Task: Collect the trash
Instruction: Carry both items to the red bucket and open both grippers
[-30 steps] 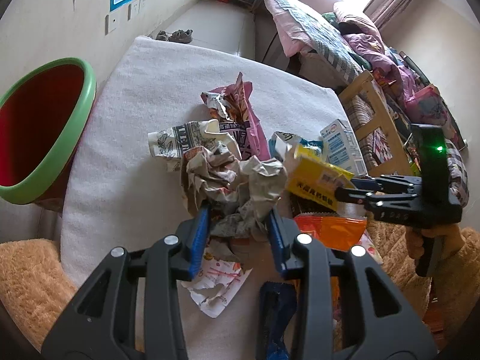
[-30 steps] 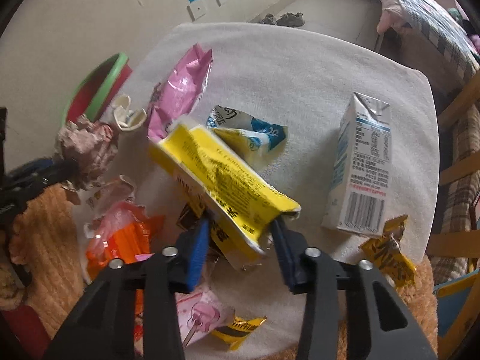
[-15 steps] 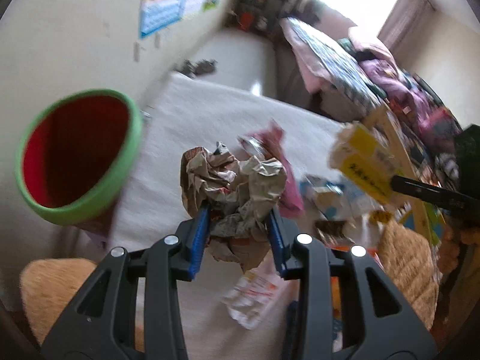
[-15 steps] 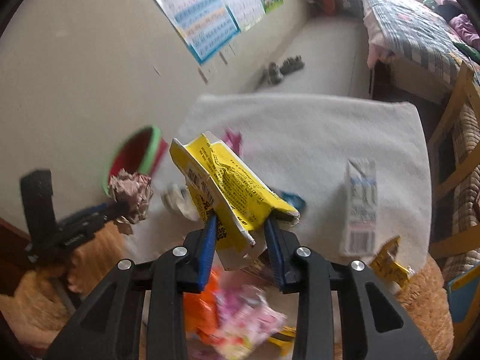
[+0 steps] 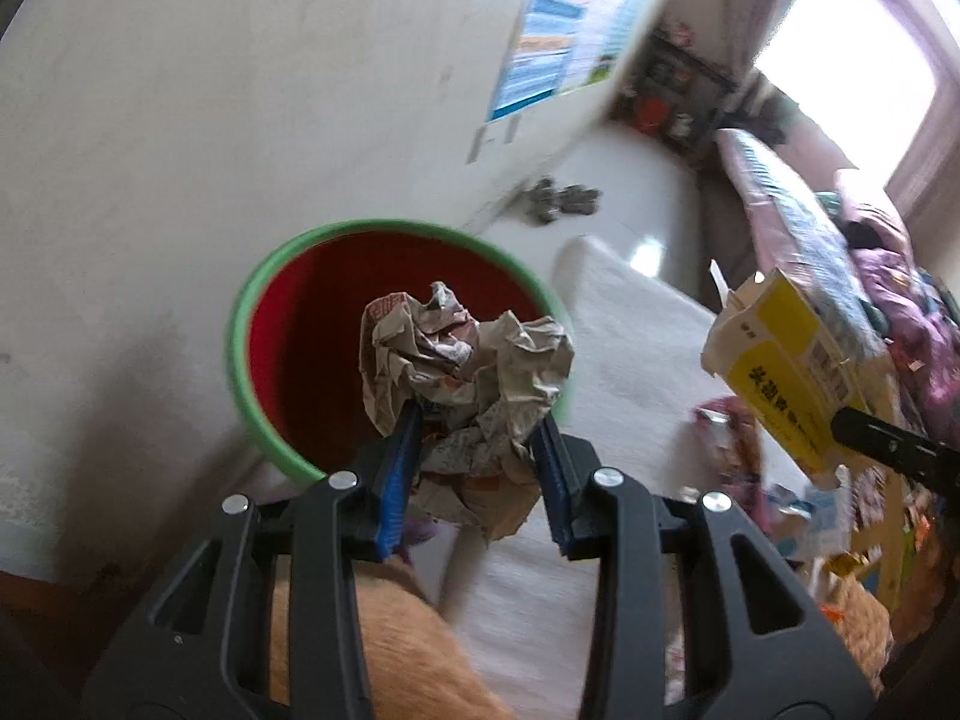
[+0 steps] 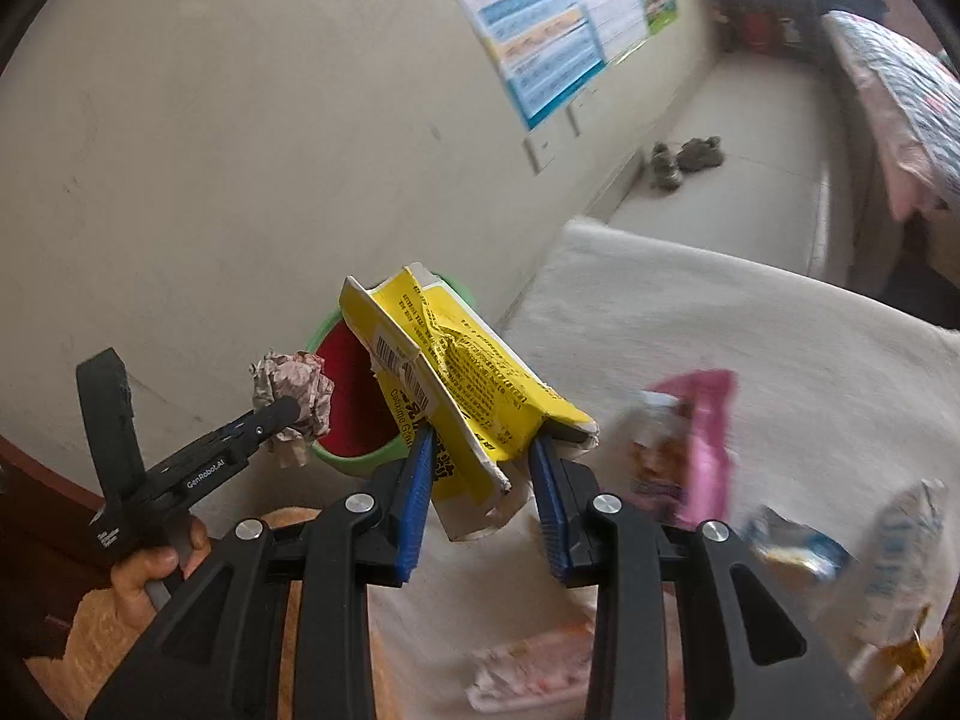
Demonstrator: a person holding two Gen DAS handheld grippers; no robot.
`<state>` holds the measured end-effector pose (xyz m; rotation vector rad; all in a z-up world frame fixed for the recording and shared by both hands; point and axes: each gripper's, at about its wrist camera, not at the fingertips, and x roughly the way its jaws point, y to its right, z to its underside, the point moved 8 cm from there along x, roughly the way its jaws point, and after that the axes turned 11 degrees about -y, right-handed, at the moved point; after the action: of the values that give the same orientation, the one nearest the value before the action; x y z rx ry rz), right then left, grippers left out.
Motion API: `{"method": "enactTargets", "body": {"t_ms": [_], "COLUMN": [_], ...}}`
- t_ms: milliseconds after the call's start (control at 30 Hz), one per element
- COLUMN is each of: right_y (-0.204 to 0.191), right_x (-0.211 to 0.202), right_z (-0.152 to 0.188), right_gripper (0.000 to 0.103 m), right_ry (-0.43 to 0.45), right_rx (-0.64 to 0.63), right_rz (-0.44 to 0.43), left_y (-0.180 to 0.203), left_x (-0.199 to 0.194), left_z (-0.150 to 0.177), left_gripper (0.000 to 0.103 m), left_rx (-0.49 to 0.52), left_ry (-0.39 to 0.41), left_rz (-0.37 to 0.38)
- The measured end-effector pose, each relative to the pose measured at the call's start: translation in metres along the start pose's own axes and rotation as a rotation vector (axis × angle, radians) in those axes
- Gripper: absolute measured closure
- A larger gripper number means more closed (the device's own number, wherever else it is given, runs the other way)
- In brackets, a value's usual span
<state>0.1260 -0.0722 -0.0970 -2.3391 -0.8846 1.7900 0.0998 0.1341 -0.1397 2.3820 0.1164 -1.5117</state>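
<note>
My left gripper (image 5: 474, 450) is shut on a crumpled newspaper ball (image 5: 465, 369) and holds it over the near rim of a red bin with a green rim (image 5: 300, 324). My right gripper (image 6: 483, 468) is shut on a flattened yellow carton (image 6: 462, 384), held up beside the same bin (image 6: 354, 396). The carton also shows in the left wrist view (image 5: 792, 366) at the right. The left gripper with the paper ball (image 6: 294, 390) shows in the right wrist view, at the bin's left edge.
A white cloth-covered table (image 6: 750, 324) carries more trash: a pink wrapper (image 6: 696, 444), a white milk carton (image 6: 894, 564), a blue-white packet (image 6: 798, 552) and an orange-white wrapper (image 6: 528, 666). The wall with posters (image 6: 558, 36) stands behind the bin. A bed (image 5: 798, 210) lies at the far right.
Both grippers swung left from the table toward the bin, each carrying its piece. The paper ball now hangs over the bin's opening and the yellow carton is close to it.
</note>
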Motion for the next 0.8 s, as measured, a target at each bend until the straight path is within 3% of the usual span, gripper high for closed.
{"method": "enactTargets", "body": {"t_ms": [133,267,367,433,467,800], "right_y": [-0.032,-0.042,-0.047,-0.048,-0.049,-0.036], "right_x": [0.038,0.070,0.083,0.085,0.084,0.051], "right_z": [-0.015,-0.023,-0.024,-0.023,-0.022,-0.008], "right_gripper": [0.072,0.069,0.066,0.049,0.038,0.038], "right_ry": [-0.054,-0.086,-0.106,-0.099,-0.089,-0.057], "right_rx": [-0.093,-0.132,-0.123,-0.116,-0.114,-0.079], "right_rz": [0.091,0.122,0.112,0.100,0.099,0.063], "left_y": [-0.022,-0.033,-0.038,-0.040,-0.041,-0.033], "left_x": [0.015,0.027,0.032,0.035,0.035,0.042], "left_z": [-0.001,-0.001,-0.002,-0.002,-0.001,0.010], "left_gripper": [0.068,0.066,0.049,0.032,0.032,0.032], "left_rx": [-0.058,-0.089,-0.110,-0.118,-0.119,-0.092], "left_ry": [-0.034,-0.058,-0.062,-0.062,-0.059,-0.088], "left_rz": [-0.035,-0.045,-0.034,-0.027,-0.024,-0.001]}}
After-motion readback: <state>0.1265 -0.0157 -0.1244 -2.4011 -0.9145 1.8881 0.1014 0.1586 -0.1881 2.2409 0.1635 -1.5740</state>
